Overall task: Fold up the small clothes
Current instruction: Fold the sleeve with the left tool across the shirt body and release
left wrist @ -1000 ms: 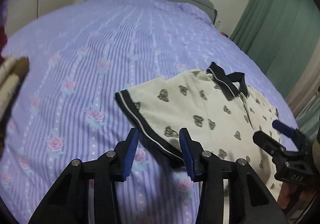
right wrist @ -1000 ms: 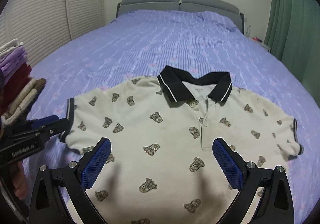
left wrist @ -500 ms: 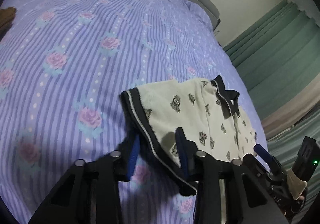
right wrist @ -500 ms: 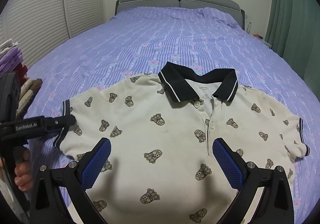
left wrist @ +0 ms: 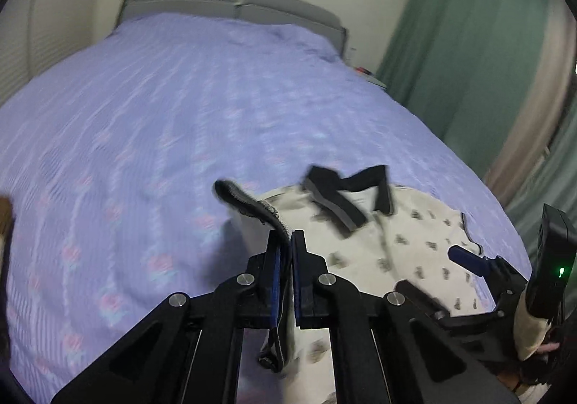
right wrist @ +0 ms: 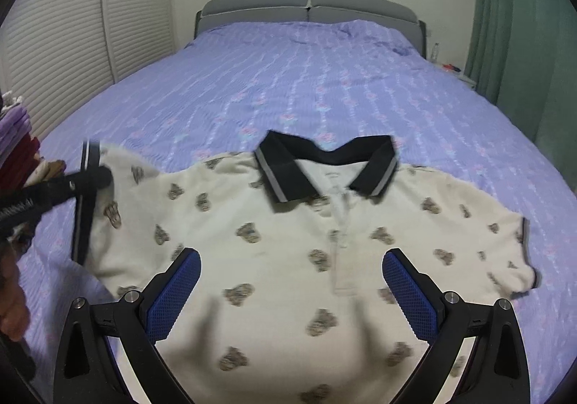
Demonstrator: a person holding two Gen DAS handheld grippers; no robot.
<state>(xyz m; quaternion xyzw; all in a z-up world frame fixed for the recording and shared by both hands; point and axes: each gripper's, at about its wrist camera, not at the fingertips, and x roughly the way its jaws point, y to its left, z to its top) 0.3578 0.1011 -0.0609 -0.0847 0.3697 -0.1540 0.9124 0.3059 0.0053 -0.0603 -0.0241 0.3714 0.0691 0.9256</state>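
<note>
Between the clenched left gripper's (left wrist: 285,252) pads, the polo shirt's (right wrist: 288,260) sleeve cuff (left wrist: 252,204) needs carrying straight inward; the right gripper (right wrist: 290,290) hovers released.

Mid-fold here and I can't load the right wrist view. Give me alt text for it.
A cream polo shirt with a black collar lies face up on a purple bedspread. The left tool pinches its sleeve and lifts it at the picture's left. The right tool hangs open over the shirt's lower front, holding nothing.
</note>
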